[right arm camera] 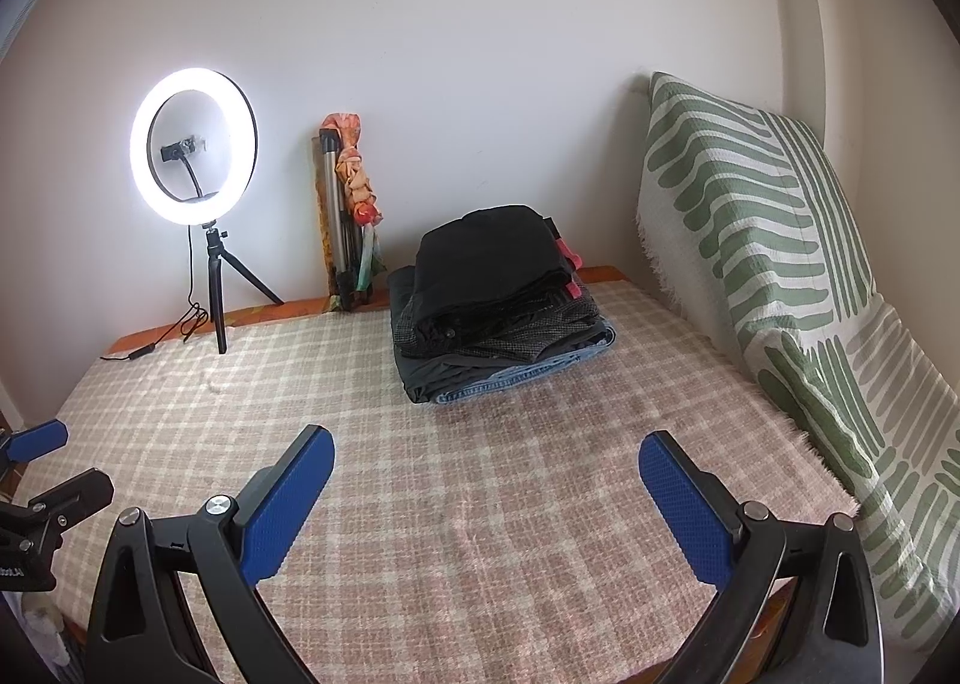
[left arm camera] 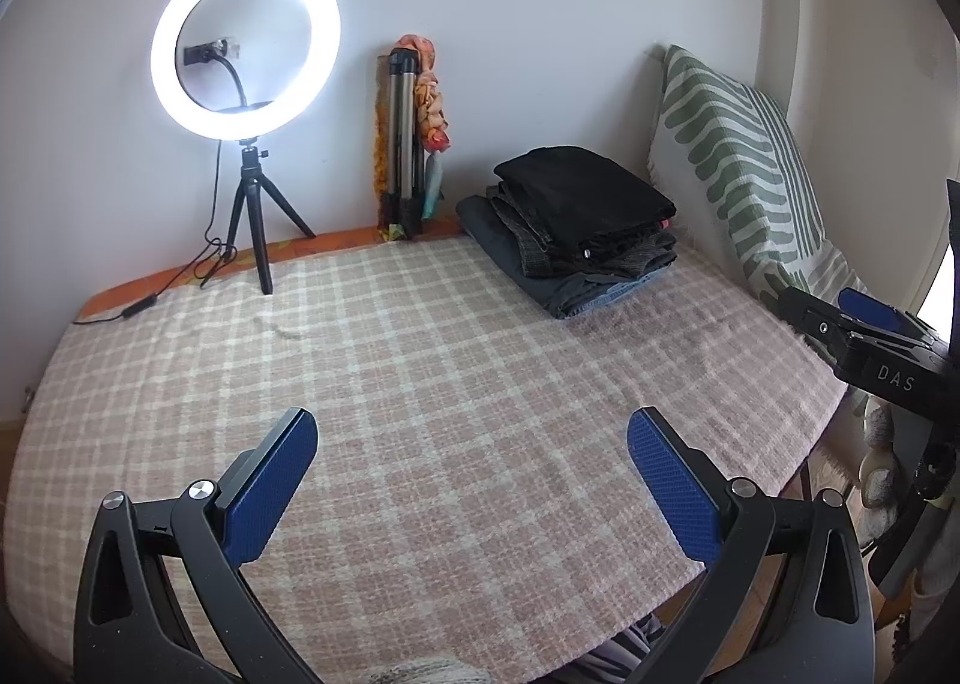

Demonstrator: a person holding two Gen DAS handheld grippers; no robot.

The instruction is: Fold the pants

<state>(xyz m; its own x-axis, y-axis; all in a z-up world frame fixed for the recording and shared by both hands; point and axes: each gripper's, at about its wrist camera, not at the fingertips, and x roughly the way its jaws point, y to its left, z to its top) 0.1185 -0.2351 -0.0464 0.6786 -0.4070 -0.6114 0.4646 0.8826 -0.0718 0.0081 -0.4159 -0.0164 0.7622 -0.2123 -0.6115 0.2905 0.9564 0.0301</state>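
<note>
A stack of folded pants (left arm camera: 573, 222), black on top with grey and blue denim below, lies at the far side of a bed covered by a pink checked blanket (left arm camera: 420, 360). The stack also shows in the right wrist view (right arm camera: 498, 300). My left gripper (left arm camera: 472, 456) is open and empty above the near part of the blanket. My right gripper (right arm camera: 486, 471) is open and empty, also above the near blanket. The right gripper shows at the right edge of the left wrist view (left arm camera: 870, 324). The left gripper shows at the left edge of the right wrist view (right arm camera: 42, 474).
A lit ring light on a small tripod (left arm camera: 246, 42) stands at the far left with its cable trailing on the bed. A folded tripod with a scarf (left arm camera: 408, 138) leans on the wall. A green striped cushion (right arm camera: 762, 240) lines the right side.
</note>
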